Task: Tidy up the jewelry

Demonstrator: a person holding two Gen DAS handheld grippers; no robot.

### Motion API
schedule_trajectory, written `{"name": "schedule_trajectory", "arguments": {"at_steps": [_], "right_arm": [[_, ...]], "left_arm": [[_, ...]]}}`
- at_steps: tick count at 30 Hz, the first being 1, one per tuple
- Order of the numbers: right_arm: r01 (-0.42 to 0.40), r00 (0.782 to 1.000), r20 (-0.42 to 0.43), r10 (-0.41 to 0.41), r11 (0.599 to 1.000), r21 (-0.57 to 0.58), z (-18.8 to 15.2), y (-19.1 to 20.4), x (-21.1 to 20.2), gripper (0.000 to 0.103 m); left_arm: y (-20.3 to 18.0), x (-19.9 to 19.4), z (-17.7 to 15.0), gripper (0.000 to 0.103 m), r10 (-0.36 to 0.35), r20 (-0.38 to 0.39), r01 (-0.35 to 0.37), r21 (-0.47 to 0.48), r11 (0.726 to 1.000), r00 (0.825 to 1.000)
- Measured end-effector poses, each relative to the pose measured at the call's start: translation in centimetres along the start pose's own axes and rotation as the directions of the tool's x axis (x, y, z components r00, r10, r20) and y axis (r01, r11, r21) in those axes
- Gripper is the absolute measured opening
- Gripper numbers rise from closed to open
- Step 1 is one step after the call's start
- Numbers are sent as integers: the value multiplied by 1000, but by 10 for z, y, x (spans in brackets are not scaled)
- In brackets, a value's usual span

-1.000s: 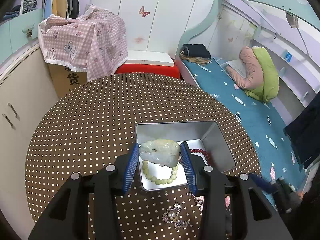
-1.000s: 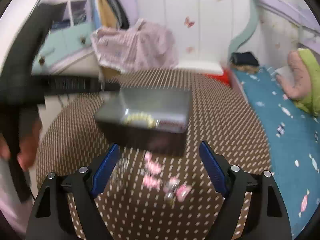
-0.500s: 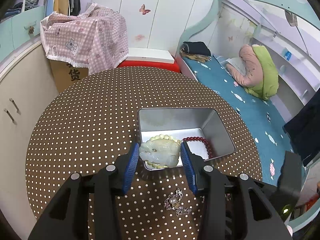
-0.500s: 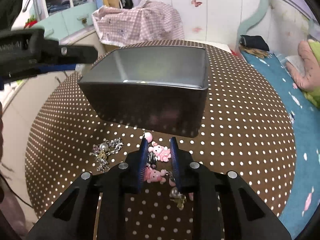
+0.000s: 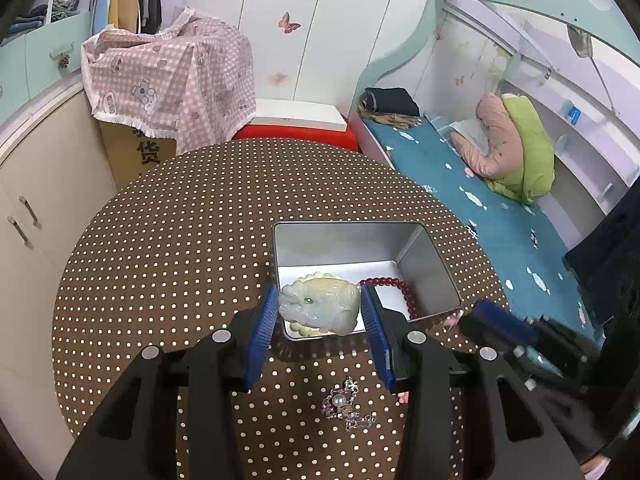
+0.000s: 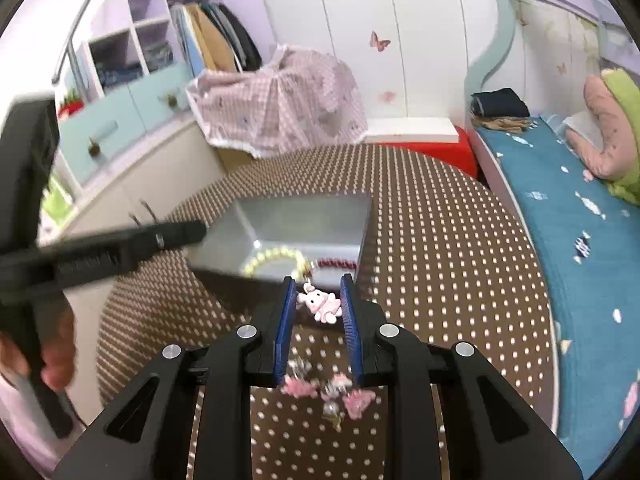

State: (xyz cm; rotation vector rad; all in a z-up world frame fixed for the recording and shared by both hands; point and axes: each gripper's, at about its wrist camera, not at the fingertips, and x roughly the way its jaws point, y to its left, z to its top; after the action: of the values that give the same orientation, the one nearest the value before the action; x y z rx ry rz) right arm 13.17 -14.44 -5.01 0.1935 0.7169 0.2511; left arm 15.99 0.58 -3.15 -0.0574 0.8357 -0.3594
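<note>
Tin (image 5: 428,276) walls, bracelets hem its floor; far tabletop (image 5: 180,232) seemingly open.

Round table (image 5: 180,240) under brown cloth with white polka dots. Behind it, pink checked cloth (image 5: 172,80) draped over cardboard box (image 5: 136,152) printed with dark characters. Just right of that, red stool (image 5: 296,136) topped by white slab (image 5: 296,114). White wardrobe doors (image 5: 304,20) with butterfly stickers along back wall. At right, bed with teal sheet (image 5: 480,208); folded dark clothes (image 5: 390,100) at its far end, pink and green bedding (image 5: 516,148) bundled farther along. Cream cabinet (image 5: 36,200) at left.
</note>
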Motion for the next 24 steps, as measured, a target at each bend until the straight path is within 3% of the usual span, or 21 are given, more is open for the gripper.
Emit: {"name": "schedule_trajectory", "arguments": {"at_steps": [7,21,22,24], "right_arm": [[-43,998,54,41,999,25,31,-4,-7,23],[-58,998,39,55,995,82,60,3,21,27],[-54,998,37,51,995,84,61,3,21,30],[-36,999,31,33,994,100,61,1,21,68]], "left_arm": [[0,-1,8,41,3,16,-3,-2,1000,1000],[3,12,16,41,3,-3,-3,-3,1000,1000],[3,13,16,41,3,-2,-3,-4,1000,1000],[4,14,18,41,5,1,-5,-8,1000,1000]]}}
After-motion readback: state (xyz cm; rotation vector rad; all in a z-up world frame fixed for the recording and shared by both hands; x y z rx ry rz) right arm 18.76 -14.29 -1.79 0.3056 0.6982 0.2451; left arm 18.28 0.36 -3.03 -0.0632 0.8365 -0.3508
